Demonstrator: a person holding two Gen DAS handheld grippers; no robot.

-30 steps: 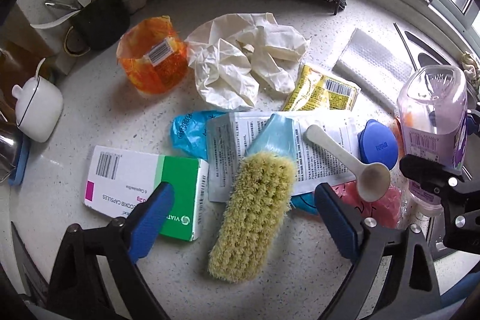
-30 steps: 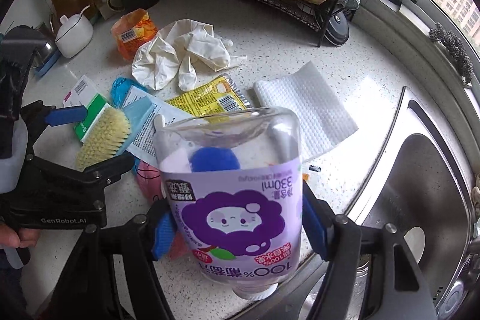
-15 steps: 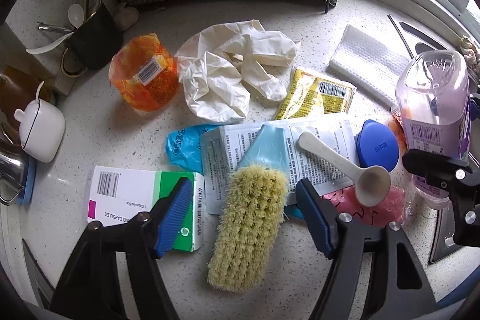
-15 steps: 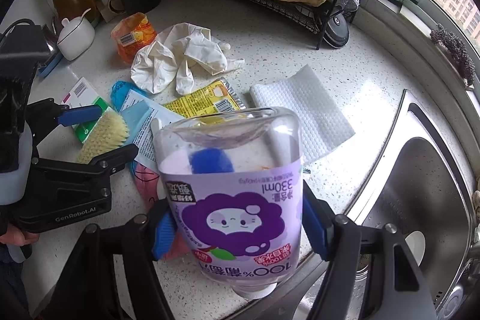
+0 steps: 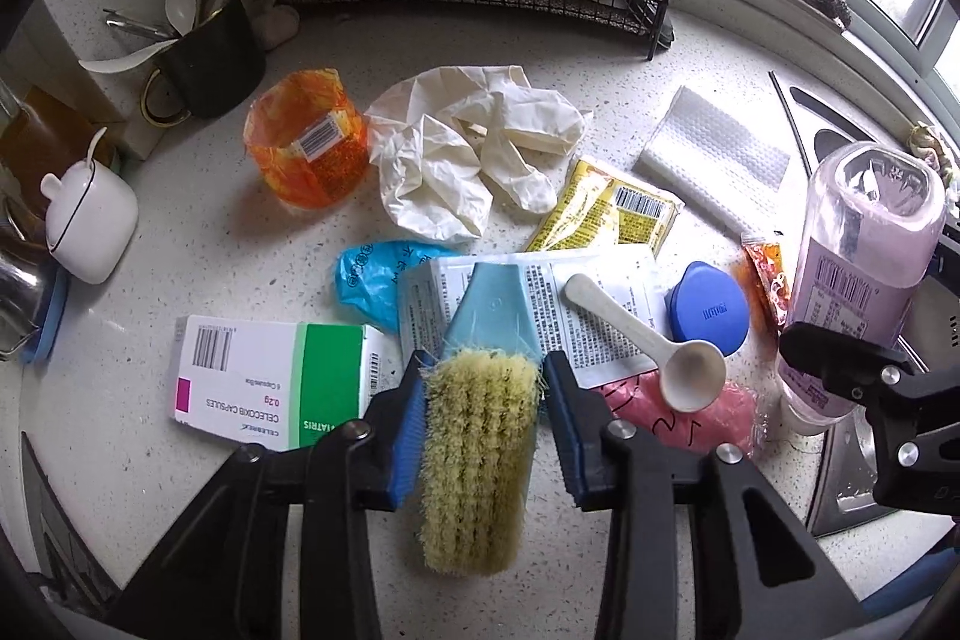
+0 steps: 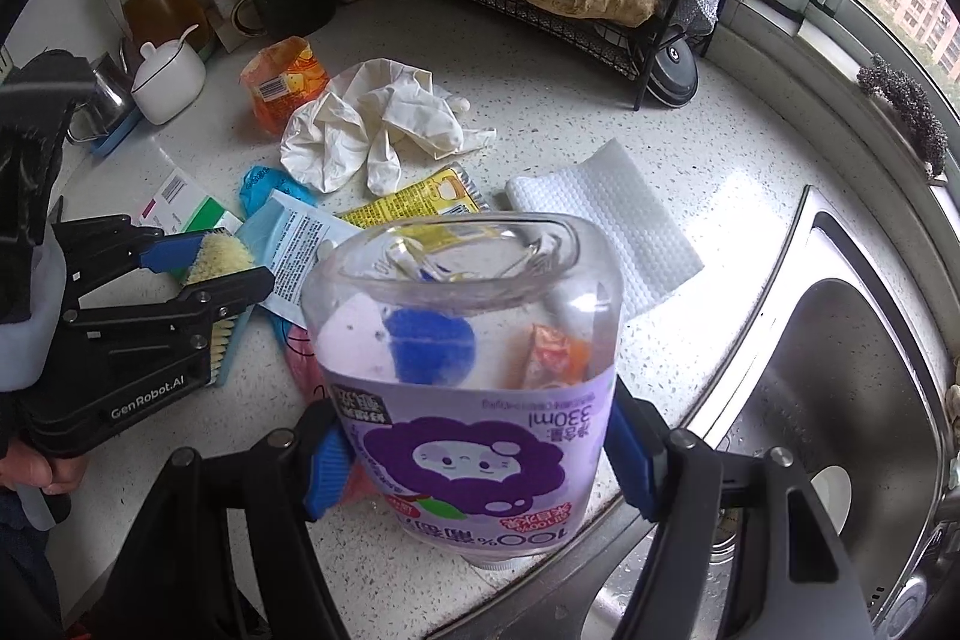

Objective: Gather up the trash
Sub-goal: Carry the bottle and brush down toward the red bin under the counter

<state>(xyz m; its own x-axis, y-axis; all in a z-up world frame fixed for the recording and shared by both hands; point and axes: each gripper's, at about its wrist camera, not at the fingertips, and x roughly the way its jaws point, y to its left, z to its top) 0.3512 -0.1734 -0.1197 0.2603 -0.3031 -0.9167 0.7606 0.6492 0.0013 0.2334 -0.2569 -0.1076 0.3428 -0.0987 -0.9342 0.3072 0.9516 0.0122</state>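
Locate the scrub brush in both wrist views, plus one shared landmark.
Left wrist: scrub brush bottom centre, between the left gripper fingers, which have just been closing on it.
Right wrist: scrub brush at left edge, mid-height, mostly hidden by that gripper.
Shared landmark: crumpled white gloves on the counter beyond it.

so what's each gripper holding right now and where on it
Right gripper clamps the upside-down purple bottle across its labelled body. Left gripper, jaws just closing, pinches the scrub brush across its bristle sides.
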